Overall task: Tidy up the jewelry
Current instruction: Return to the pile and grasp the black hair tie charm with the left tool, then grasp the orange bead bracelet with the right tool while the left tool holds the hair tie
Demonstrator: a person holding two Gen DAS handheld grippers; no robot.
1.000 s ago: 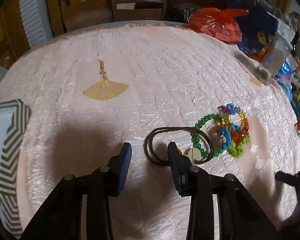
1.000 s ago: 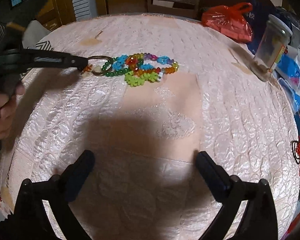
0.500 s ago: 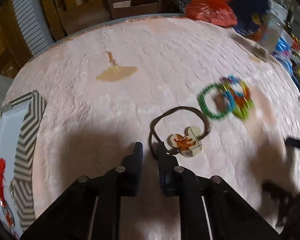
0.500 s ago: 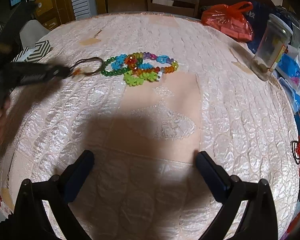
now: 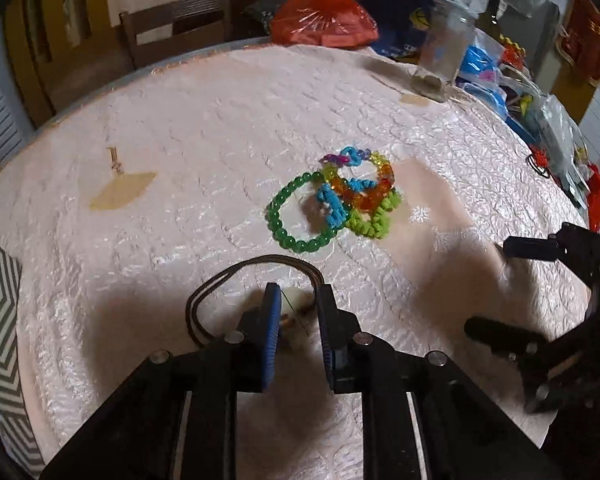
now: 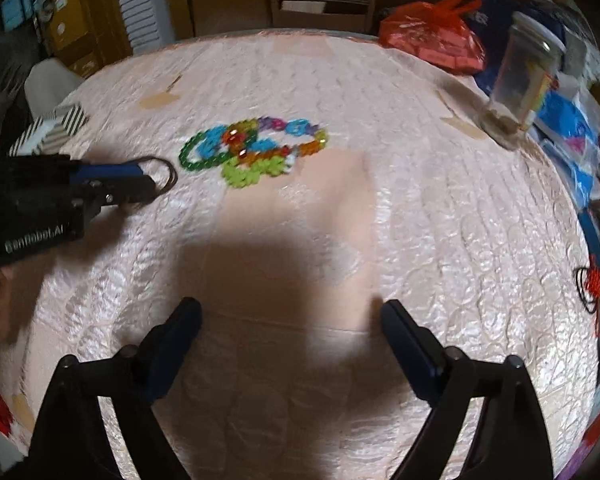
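My left gripper is closed around the cream charm of a brown cord necklace; the cord loops out to the left and front of the fingers. It also shows in the right wrist view at the left. A pile of coloured bead bracelets lies just beyond, with a green bead bracelet nearest; the pile shows in the right wrist view too. My right gripper is open and empty over the pink tablecloth, well short of the pile.
A striped tray lies at the left table edge. A gold fan-shaped pendant lies far left. A clear jar, a red plastic bag and clutter line the far right edge. A chair stands behind the table.
My left gripper took hold of the brown cord necklace, pulled it back away from the bracelet pile, and now holds it by the charm. My right gripper stayed open and hardly moved.
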